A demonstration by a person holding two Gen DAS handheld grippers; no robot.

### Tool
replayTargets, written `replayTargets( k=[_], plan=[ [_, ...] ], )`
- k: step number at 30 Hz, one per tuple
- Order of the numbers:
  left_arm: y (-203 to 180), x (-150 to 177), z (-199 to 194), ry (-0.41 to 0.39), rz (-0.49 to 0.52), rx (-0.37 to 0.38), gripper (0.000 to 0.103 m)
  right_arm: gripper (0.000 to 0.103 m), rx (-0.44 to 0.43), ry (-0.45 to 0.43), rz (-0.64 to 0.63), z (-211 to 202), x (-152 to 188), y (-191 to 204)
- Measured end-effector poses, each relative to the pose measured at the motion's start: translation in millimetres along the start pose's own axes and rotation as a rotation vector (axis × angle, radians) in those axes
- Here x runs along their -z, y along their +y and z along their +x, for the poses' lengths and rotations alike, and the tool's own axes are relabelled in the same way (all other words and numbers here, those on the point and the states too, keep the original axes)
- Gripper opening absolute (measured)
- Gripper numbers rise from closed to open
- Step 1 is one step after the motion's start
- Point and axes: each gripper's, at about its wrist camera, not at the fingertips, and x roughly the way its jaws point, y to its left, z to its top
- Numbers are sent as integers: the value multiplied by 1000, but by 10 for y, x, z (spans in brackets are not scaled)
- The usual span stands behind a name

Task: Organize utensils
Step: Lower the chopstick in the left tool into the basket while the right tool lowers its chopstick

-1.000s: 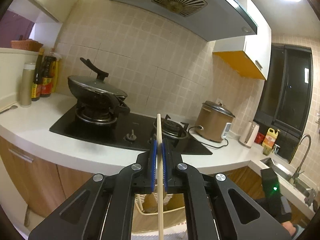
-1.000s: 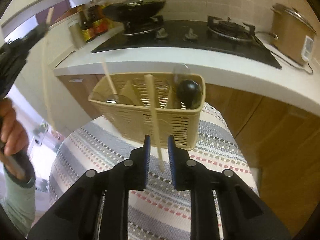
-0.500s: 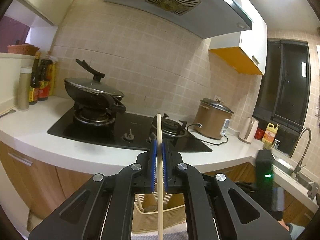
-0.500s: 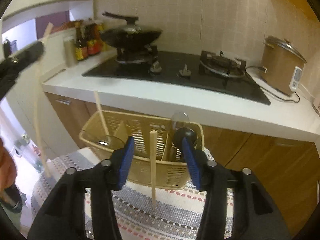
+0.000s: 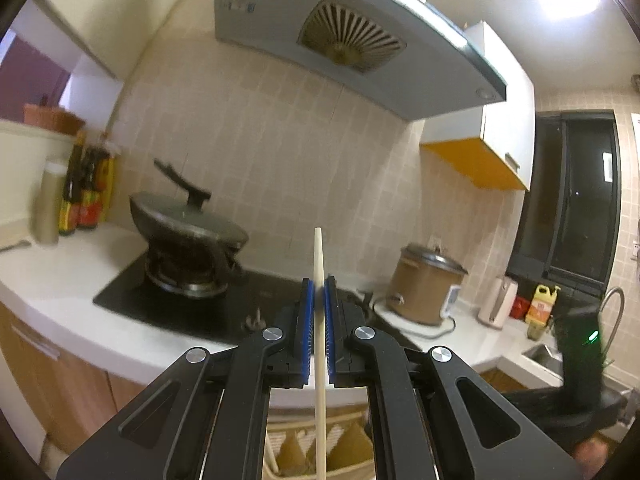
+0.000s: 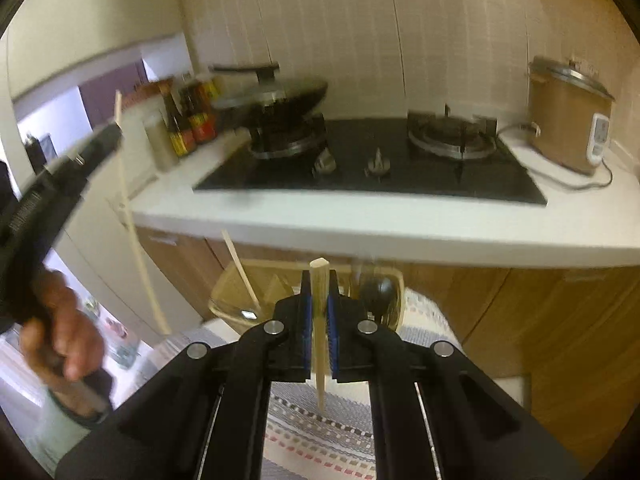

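The left tool (image 5: 319,292) is pointing level toward the stove, its blue pads pressing on a chopstick (image 5: 320,344). This stick is standing upright, passing above and below the pads. In the right wrist view the same left tool (image 6: 114,136) is showing at the far left, with the person's hand (image 6: 60,332) wrapping its handle.

The right tool (image 6: 319,300) has just been closing its jaws and is now clamping a second chopstick (image 6: 320,280), whose blunt top is protruding just above the pads and whose thin end is hanging below them over the striped cloth (image 6: 320,436). The slotted utensil basket (image 6: 224,300) is standing ahead of and below this tool, already holding another stick and a dark ladle (image 6: 378,290).

Judged step: both sticks are gripped and lifted, ready for placing. The next move calls for lining each stick up over one basket compartment, lowering it tip first, then releasing.
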Motion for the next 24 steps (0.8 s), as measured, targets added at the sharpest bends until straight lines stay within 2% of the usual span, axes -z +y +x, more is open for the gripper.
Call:
replayTargets(
  k=[2,6,11,14,24],
  plan=[
    [-56,-39,-4,-29,19,-9,3,5,-15,-28,0,-110,-110,9],
    [-116,-58,34,-66,41,-21,3,5,9,-138,-14,-368,-329,-4],
    [-119,-13,120,-84,47,-32,3,5,46,-244,-31,-416,-438,-6],
    [-89,24,175,-85,42,-33,3,5,103,-261,-59,-280,-410,11],
    [56,242,469,-67,12,-57,3,5,171,-251,-107,173,-186,38]
  ],
)
